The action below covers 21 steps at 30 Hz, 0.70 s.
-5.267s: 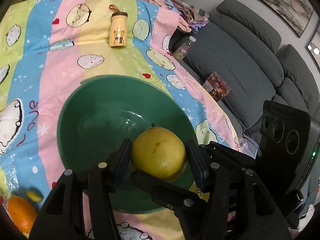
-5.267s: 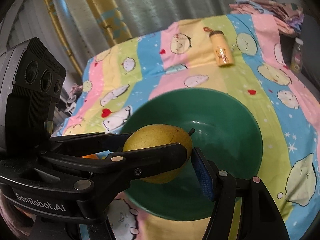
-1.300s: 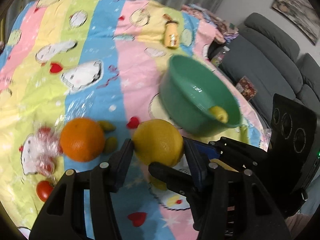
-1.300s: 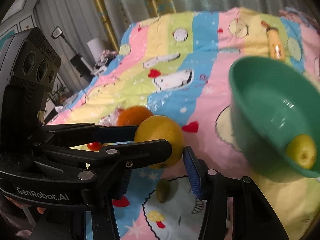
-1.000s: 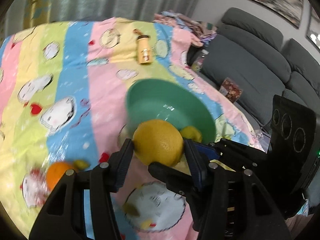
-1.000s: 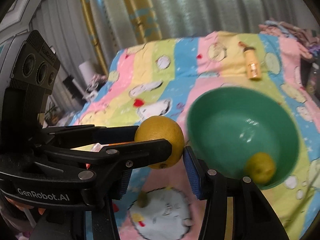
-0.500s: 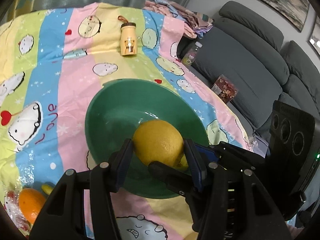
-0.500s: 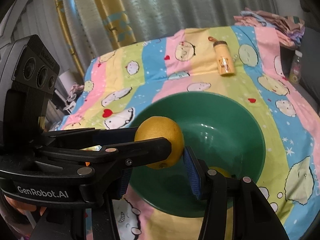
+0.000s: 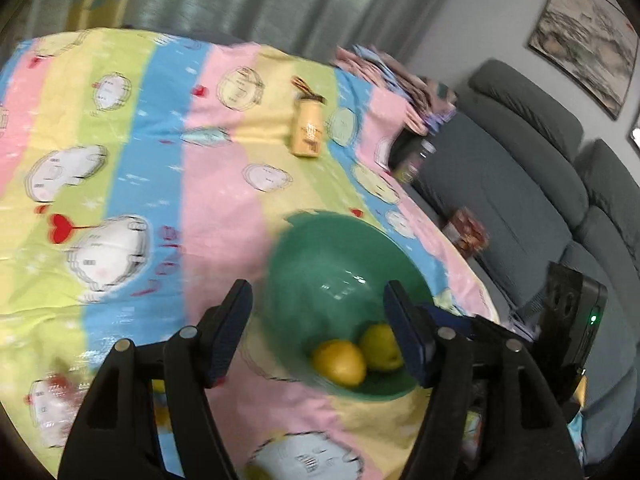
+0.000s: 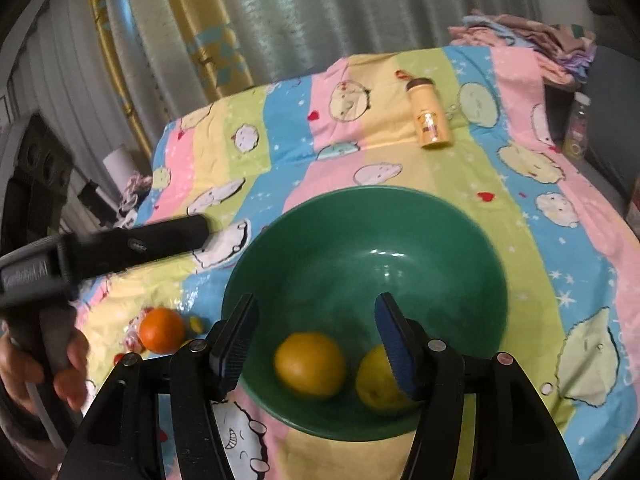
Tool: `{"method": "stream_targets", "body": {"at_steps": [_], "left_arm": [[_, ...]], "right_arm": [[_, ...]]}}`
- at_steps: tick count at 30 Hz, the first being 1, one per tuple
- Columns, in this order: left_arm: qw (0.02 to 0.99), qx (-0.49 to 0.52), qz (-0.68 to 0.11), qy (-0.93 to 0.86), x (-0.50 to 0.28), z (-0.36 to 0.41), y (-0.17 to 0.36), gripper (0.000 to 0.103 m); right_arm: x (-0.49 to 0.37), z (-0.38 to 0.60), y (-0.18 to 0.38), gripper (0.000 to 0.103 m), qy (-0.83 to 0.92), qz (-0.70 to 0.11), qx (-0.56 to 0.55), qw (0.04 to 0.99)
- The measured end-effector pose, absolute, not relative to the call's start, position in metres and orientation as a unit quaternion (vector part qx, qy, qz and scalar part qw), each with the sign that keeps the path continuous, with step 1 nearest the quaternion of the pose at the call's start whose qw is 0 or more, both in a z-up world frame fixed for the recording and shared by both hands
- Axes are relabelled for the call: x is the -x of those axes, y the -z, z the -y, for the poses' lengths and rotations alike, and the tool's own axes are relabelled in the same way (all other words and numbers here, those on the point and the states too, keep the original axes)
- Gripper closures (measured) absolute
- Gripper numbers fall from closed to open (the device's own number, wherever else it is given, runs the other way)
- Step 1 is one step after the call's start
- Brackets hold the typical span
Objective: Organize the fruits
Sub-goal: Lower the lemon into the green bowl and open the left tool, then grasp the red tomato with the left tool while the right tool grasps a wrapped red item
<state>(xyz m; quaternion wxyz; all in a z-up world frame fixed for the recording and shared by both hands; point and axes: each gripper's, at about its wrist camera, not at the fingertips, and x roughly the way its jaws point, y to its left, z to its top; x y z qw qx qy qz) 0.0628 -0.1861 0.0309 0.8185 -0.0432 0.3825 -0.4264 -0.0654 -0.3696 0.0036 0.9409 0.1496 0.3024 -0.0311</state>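
A green bowl (image 10: 360, 232) (image 9: 340, 264) sits on the striped cartoon cloth. In it lie a yellow-orange citrus (image 10: 310, 364) (image 9: 339, 362) and a yellow-green pear (image 10: 376, 378) (image 9: 378, 346). My right gripper (image 10: 316, 330) is open and empty just above the bowl's near rim. My left gripper (image 9: 318, 320) is open and empty, above the cloth at the bowl's left edge; it also shows in the right wrist view (image 10: 132, 244), off to the left. An orange (image 10: 162, 330) lies on the cloth left of the bowl, beside small fruits in plastic wrap.
A yellow bottle (image 10: 428, 124) (image 9: 308, 132) lies on its side at the far end of the cloth. A grey sofa (image 9: 520, 184) stands to the right, with a small bottle and a snack packet (image 9: 466, 232). Folded clothes (image 10: 524, 36) lie at the far right corner.
My left gripper has opened and let the yellow-orange citrus drop into the bowl beside the pear, then pulled back and swung left. The view is blurred by motion.
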Motion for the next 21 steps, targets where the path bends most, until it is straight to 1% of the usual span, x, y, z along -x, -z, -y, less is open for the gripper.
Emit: {"method": "stream_targets", "body": {"at_steps": [3, 7, 12, 21], "left_arm": [[0.842, 0.045, -0.37, 0.391, -0.063, 0.15, -0.039, 0.028], [0.865, 0.058, -0.362, 0.343, -0.064, 0.099, -0.041, 0.027], [0.879, 0.077, -0.373, 0.288, -0.054, 0.041, -0.03, 0.027], [0.874, 0.078, -0.411, 0.246, -0.036, -0.006, 0.005, 0.027]], "right_arm": [[0.078, 0.371, -0.007, 0.041, 0.038, -0.298, -0.156, 0.941], [0.094, 0.366, -0.009, 0.041, 0.037, -0.296, -0.15, 0.943], [0.105, 0.352, -0.011, 0.041, 0.018, -0.293, -0.149, 0.944], [0.104, 0.303, -0.003, 0.041, -0.043, -0.32, -0.119, 0.939]]}}
